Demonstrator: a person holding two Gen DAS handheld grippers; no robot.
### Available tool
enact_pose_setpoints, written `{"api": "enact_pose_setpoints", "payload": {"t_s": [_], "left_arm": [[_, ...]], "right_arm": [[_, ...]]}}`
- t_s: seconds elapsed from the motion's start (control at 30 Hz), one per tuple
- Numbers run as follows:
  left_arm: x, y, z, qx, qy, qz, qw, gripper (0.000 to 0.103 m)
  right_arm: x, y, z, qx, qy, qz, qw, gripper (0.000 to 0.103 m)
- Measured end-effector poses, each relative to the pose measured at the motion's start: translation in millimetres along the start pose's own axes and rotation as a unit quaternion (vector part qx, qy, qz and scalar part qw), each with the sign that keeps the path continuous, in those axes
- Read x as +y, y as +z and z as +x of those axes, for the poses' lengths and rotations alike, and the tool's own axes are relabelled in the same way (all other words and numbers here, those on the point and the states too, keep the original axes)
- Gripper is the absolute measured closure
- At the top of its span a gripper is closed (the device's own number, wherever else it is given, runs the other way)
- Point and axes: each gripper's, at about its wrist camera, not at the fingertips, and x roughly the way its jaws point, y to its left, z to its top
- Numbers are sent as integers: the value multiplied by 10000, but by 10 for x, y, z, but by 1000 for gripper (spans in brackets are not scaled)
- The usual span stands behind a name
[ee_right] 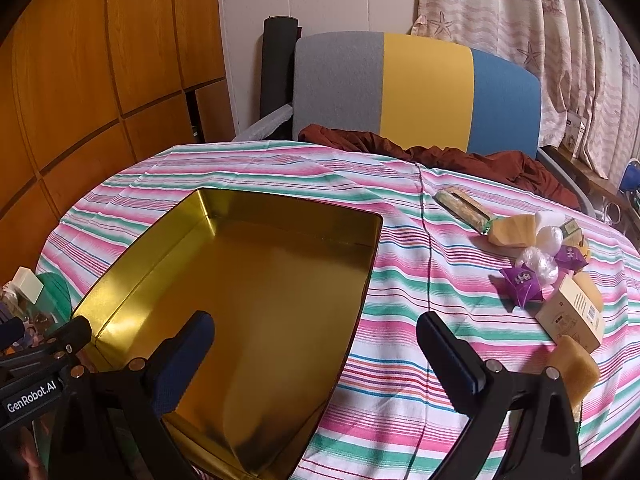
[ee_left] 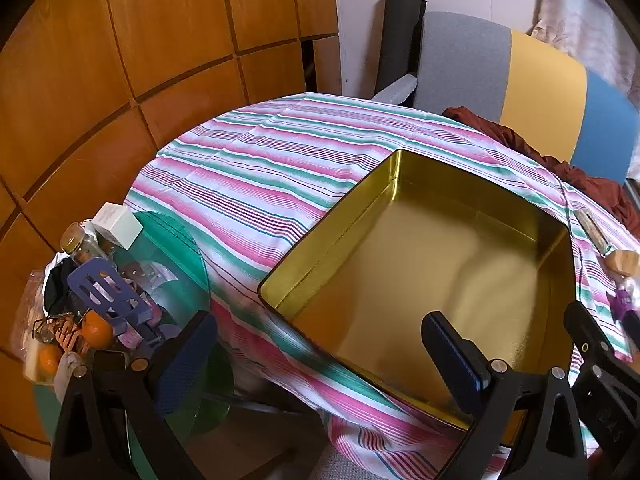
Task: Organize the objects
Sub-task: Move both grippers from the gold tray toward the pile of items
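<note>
- the gold tin (ee_right: pixel 240 300) sits open on the striped tabletop (ee_right: pixel 400 320), filling the lower left of the right wrist view; nothing lies inside it, only its shiny bare floor.
- the loose snacks (ee_right: pixel 536 256) cluster at about 3 o'clock from the tin, well apart from it: a long wrapped bar (ee_right: pixel 464 208), yellow wrapped pieces, clear-wrapped white sweets, purple packets (ee_right: pixel 522 284) and a small carton (ee_right: pixel 572 316).
- right tongs (ee_right: pixel 316 354) hang released, jaws wide, one finger over the tin and the other over the cloth; they grasp nothing.
- left tongs (ee_left: pixel 320 354) are likewise released and empty, at the tin's near edge around 6 o'clock.
- off the tabletop at about 9 o'clock, a green stool (ee_left: pixel 172 248) carries clutter: a jar, oranges, a purple slotted spatula (ee_left: pixel 108 292).
- judged from this, the sorting has barely begun: nothing is packed yet, and every snack on the cloth seems left to move into the tin.
</note>
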Motion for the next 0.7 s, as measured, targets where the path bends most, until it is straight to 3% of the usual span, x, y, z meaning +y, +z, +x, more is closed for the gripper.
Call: {"api": "enact_pose_setpoints", "payload": {"t_s": [0.53, 0.7], "left_arm": [[-177, -42, -122, -265, 36, 253, 9993, 0], [-341, -109, -131, -66, -447, 424, 9981, 0]], "right_arm": [[-262, -36, -200, -265, 115, 133, 9995, 0], [-515, -119, -358, -475, 114, 10, 9988, 0]]}}
